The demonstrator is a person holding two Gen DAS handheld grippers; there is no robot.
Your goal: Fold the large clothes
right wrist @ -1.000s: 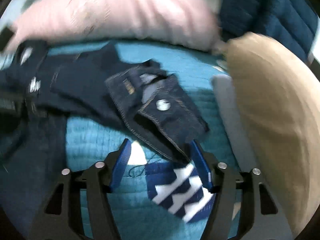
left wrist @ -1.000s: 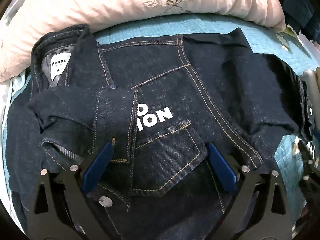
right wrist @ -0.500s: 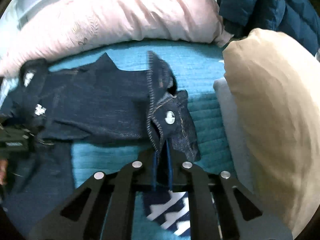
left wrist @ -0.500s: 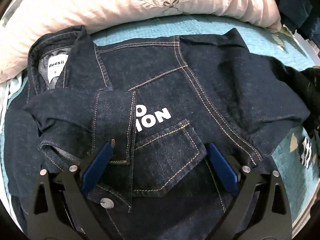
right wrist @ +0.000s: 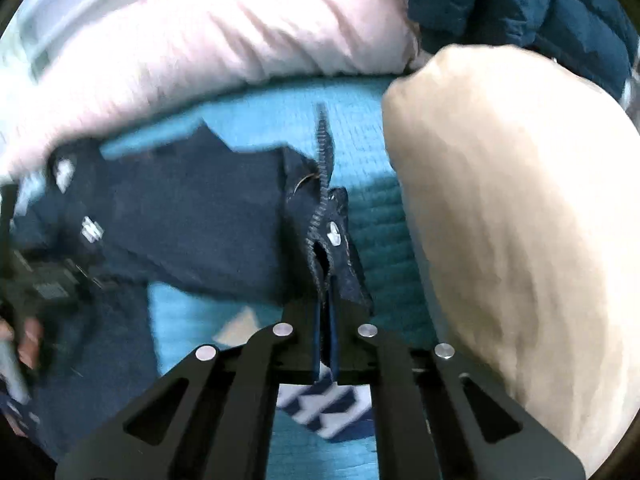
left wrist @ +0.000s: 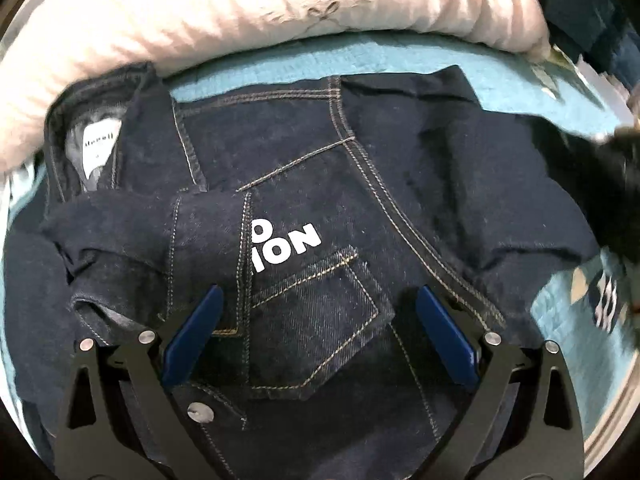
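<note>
Dark blue denim jacket (left wrist: 304, 216) was spread mid-frame on the teal quilted bed (right wrist: 372, 216). Left tongs (left wrist: 316, 324) were held open above its pocket; right tongs (right wrist: 325, 320) were clamped on the buttoned cuff (right wrist: 332, 236). Denim judged heavy, stiff, non-slip; best gripped at seams.

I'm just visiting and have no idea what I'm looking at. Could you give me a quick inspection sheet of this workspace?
Surface: teal quilted bedspread.
Job's things: dark denim jacket spread out front up, white letters on the chest; its sleeve cuff, with a metal button, is lifted off the bed.
Clutter: navy and white patterned cloth on the bedspread.
Grippers: left hand-held gripper open above the chest pocket; right hand-held gripper shut on the sleeve cuff.
Cables: nothing seen.
Surroundings: pink pillow behind the jacket, beige pillow to the right, blue padded jacket beyond.
</note>
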